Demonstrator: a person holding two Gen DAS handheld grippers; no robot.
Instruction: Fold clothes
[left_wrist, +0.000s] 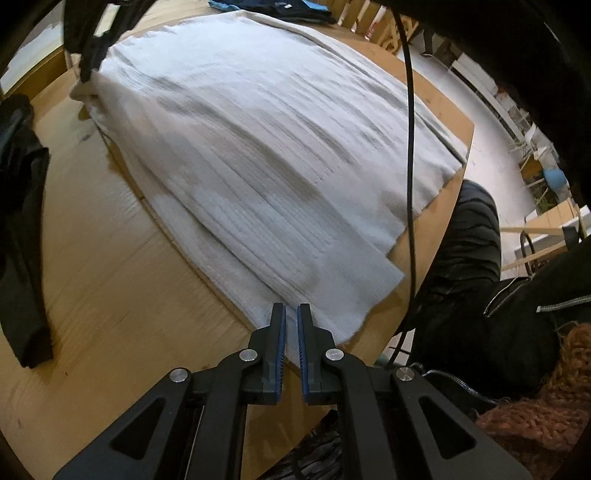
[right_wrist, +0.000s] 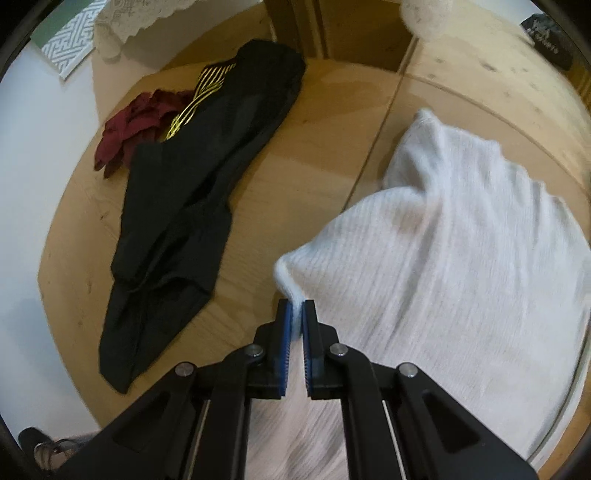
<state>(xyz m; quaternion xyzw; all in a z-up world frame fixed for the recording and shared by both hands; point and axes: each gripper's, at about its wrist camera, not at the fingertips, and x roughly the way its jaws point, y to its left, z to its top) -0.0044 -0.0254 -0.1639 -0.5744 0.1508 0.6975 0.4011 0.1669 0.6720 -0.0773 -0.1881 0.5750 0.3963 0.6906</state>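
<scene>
A white ribbed garment (left_wrist: 258, 162) lies spread over most of the round wooden desk (left_wrist: 110, 295), its knit lines running from the near edge toward the far side. Its near corner reaches almost to the desk's rim, where a second layer of the same cloth shows beneath the top one.

The left gripper (left_wrist: 291, 314) is right at that near corner, its blue-lined fingers (left_wrist: 277, 332) narrowly parted with white cloth showing in the slit between them; I cannot tell from here whether they actually pinch the fabric or just sit over it. A black cable (left_wrist: 410, 147) hangs across the view above the garment.

The right gripper (right_wrist: 297, 310) is closed on a bunched fold of the white garment (right_wrist: 443, 240), a tuft of the fabric squeezed between its blue pads (right_wrist: 284, 332) and rising up from the desk (right_wrist: 314, 147) in a small peak. From that pinch the cloth slopes away and down toward the right edge of the desk.

Toward the left side of the desk, well apart from the white piece, a black garment with gold stripes (right_wrist: 192, 184) lies stretched out long, and a crumpled dark red cloth (right_wrist: 129, 125) sits touching its far end near the desk's edge. In the left view, a dark folded pile with blue (left_wrist: 280, 9) rests at the far edge of the desk beyond the white garment, and another strip of black fabric (left_wrist: 22, 240) lies along the left rim.
</scene>
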